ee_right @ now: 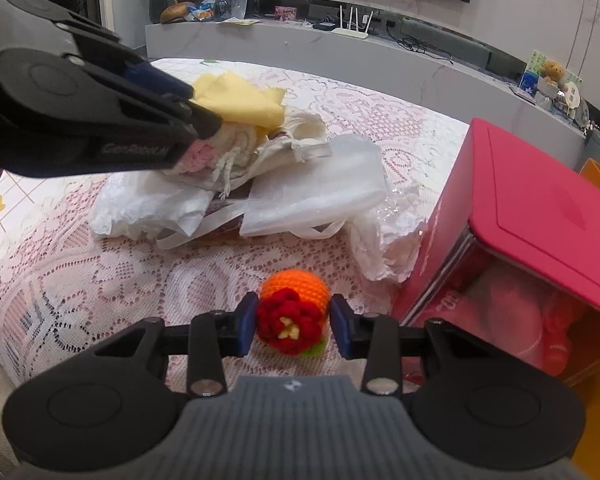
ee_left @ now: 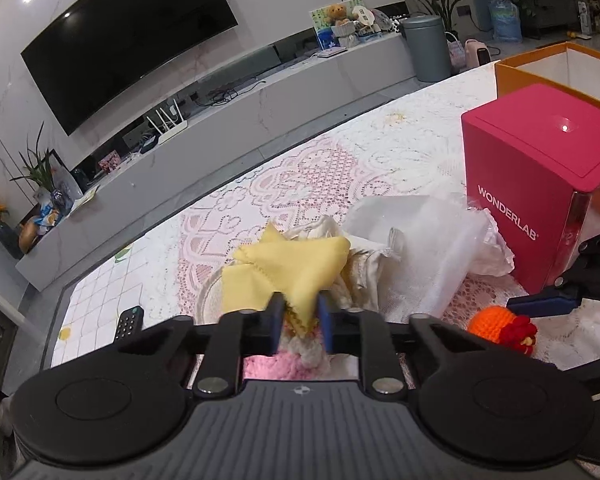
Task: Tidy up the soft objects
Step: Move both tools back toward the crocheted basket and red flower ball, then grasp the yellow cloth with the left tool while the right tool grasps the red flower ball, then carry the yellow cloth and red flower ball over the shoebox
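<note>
My left gripper [ee_left: 300, 322] is shut on a corner of a yellow cloth [ee_left: 296, 264], which lies on a pile of cream fabric [ee_left: 360, 268] and pink-and-cream knitwear [ee_left: 288, 362]. The cloth also shows in the right wrist view [ee_right: 240, 98], with the left gripper [ee_right: 188, 108] over the pile. My right gripper [ee_right: 294, 326] is open, its blue pads on either side of an orange crocheted ball with a red flower [ee_right: 294, 312] on the lace tablecloth; the pads stand close but apart from it. The ball also shows in the left wrist view [ee_left: 500, 326].
A pink WONDERLAB box [ee_left: 536, 176] stands right of the pile, also in the right wrist view [ee_right: 532, 208]. An orange box [ee_left: 556, 68] is behind it. White plastic bags [ee_right: 312, 196] lie in the middle. A remote control [ee_left: 129, 322] lies at the table's left.
</note>
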Demonstrator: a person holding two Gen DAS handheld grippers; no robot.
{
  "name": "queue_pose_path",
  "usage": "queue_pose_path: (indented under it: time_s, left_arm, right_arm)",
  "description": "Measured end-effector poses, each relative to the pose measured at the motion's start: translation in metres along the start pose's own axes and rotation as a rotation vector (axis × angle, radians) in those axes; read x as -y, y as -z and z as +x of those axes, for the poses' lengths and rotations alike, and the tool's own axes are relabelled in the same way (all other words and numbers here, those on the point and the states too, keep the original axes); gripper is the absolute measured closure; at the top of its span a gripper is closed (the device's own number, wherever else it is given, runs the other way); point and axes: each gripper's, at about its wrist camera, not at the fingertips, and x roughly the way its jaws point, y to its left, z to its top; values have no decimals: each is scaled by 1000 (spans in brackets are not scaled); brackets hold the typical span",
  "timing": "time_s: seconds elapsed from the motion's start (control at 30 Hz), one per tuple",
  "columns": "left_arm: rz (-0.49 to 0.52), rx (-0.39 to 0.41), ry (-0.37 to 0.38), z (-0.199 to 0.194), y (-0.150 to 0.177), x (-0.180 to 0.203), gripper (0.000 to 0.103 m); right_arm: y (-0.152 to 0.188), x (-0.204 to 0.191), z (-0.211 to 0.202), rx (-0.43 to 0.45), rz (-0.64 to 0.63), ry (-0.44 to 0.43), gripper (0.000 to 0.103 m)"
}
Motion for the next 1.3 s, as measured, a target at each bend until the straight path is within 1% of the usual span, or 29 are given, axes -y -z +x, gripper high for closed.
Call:
queue_pose_path:
  time_s: [0.03, 0.1, 0.23, 0.37, 0.47, 0.63, 0.77, 0.83, 0.93, 1.1, 1.2, 1.3]
  left_arm:
    - [-2, 4, 1, 0, 0, 0, 94]
    - [-16, 9, 4, -3, 0, -1, 100]
    - [-58, 48, -5, -14, -2, -4, 101]
    - [-59, 75, -23, -32, -10, -5, 102]
    - [-84, 82, -25, -47, -14, -6, 102]
    - [-121, 143, -42, -80, -21, -8, 102]
    - [-155, 177, -57, -110, -27, -9, 102]
    - [-153, 213, -76, -127, -30, -6, 102]
    - [-160, 243, -76, -148, -37, -1, 102]
    - [-169, 293, -56, -179, -46, 17, 102]
    - [-181, 318, -15, -193, -52, 29, 102]
    - [-182, 345, 11, -204, -60, 41, 102]
  right_arm:
    - [0, 0, 0, -1, 2, -1, 65]
    - [0, 0, 0, -3, 5, -2, 65]
    - [-1, 1, 0, -3, 7, -4, 65]
    - [-1, 2, -5, 8, 10, 2, 65]
    - [-2, 3, -13, 20, 17, -4, 66]
    - [-5, 6, -35, 53, 34, -18, 66]
    - [-7, 10, -56, 79, 55, -39, 66]
    - [-8, 13, -69, 98, 70, -51, 66]
    - [-9, 19, -93, 134, 95, -71, 66]
    - [-8, 32, -133, 190, 137, -85, 66]
    - [-6, 43, -157, 219, 162, -81, 66]
    - [0, 54, -182, 258, 169, -58, 66]
